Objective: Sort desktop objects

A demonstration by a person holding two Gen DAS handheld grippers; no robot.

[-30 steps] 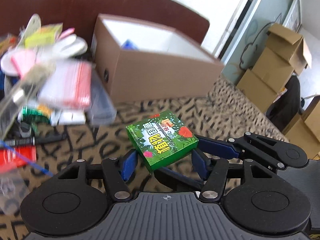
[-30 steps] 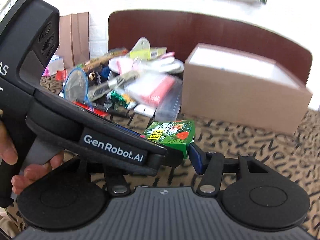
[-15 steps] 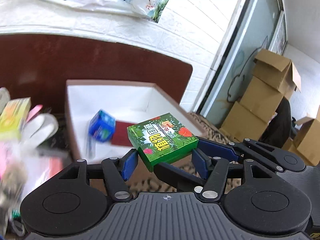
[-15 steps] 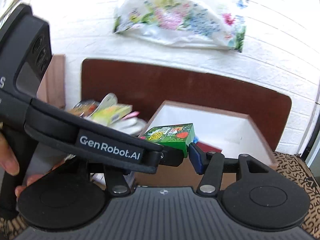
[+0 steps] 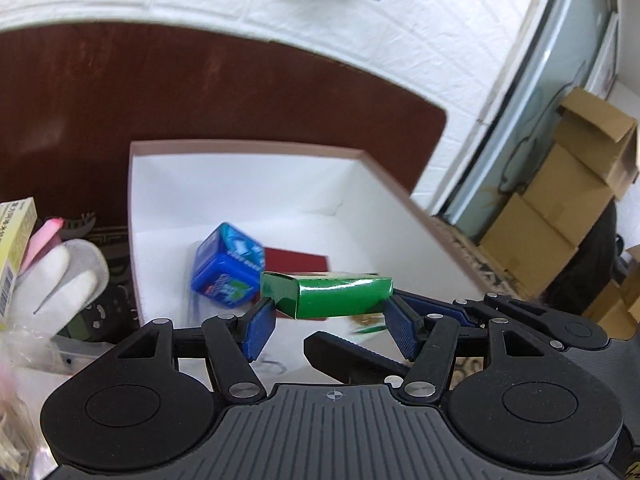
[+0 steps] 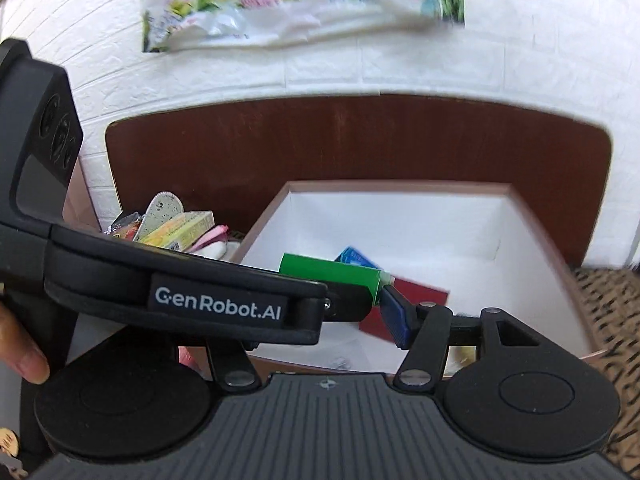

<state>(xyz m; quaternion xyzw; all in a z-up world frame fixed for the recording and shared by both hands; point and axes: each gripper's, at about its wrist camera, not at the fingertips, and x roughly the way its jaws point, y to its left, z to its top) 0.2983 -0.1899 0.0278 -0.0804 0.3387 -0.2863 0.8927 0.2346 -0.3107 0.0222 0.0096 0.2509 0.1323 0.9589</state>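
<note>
Green carton [image 5: 326,294] sits loose between my left gripper's [image 5: 330,326] spread jaws, above the white-lined box [image 5: 248,184]; can't tell the right's.

Glossy green carton [image 5: 336,296] catches a bright sheen along its folded card edge. The blue cube [image 5: 226,270] beside it looks like shiny printed plastic. The cardboard box [image 5: 420,216] shows a matt brown rim and smooth white paper lining. The left gripper [image 5: 330,326] has matt black plastic with ribbed blue pads [image 5: 260,330] and bright metal rivets. A soft white cloth glove [image 5: 60,280] lies left. Behind, the headboard [image 6: 360,140] is dark polished wood.
</note>
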